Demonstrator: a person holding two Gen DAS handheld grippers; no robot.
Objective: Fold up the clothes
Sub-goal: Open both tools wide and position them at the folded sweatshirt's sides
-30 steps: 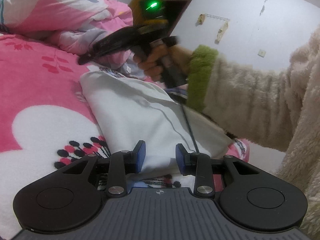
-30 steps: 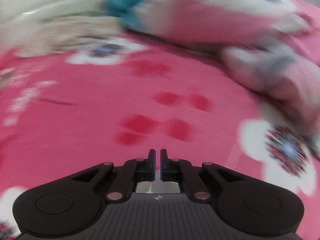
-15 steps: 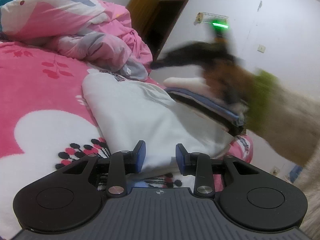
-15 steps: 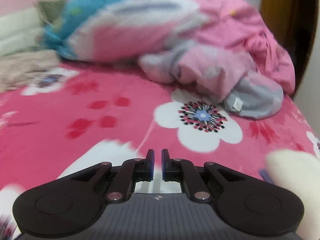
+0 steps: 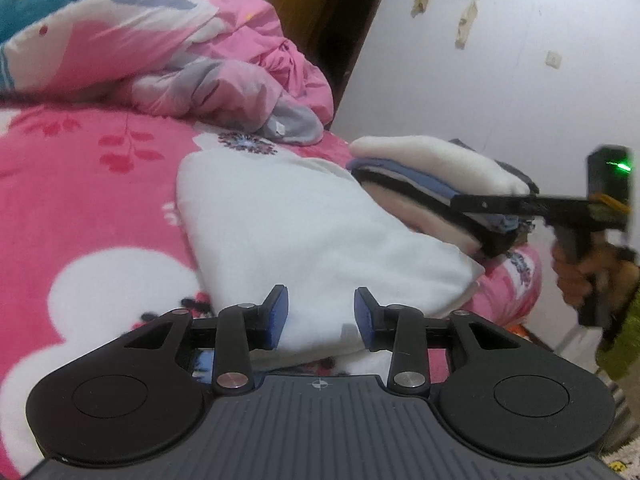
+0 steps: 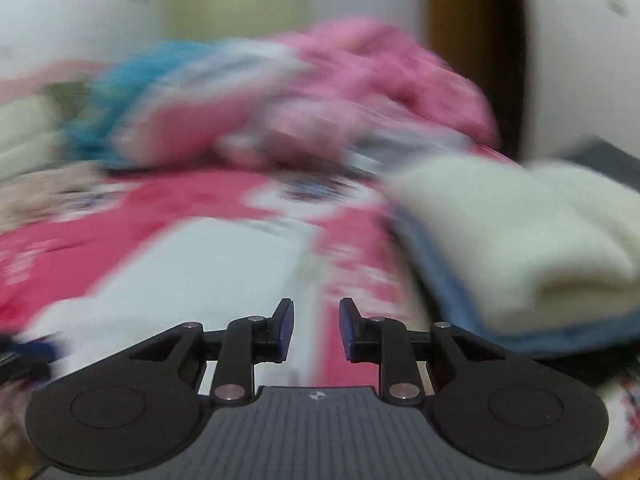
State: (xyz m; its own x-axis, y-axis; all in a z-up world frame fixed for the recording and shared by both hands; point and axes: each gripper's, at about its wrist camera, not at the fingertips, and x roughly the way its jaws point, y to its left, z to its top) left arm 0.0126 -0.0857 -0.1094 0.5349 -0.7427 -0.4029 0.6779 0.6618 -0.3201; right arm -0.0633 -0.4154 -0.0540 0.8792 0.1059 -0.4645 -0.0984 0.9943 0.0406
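Two grippers show, both over a bed spread with a pink flowered blanket (image 5: 92, 208). The left gripper (image 5: 321, 314) sits low at the near edge, its blue-padded jaws parted a moderate way after just opening slightly. A folded white garment (image 5: 304, 232) lies flat on the blanket and runs from the gap between the jaws toward the far left. Its near edge shows between the pads, but neither pad presses on it, so the gripper holds nothing.

To the right of the white garment, just beside it, stands a stack of folded clothes (image 5: 436, 184) at the bed's right edge: a cream fleece piece on top, blue and dark layers below. The right gripper (image 5: 456, 201), held in a hand (image 5: 576, 276) at the far right of the left wrist view, reaches in level toward the near right side of that stack. Its tip seems to lie against the stack, though this view cannot settle contact.

From the right wrist view, badly blurred, the right gripper's jaws stand partly apart, having just been opening, with nothing between them. Beyond them lie the blanket and the white garment, with the stack to the right. A rumpled pink quilt (image 5: 208, 64) is heaped at the far side of the bed.
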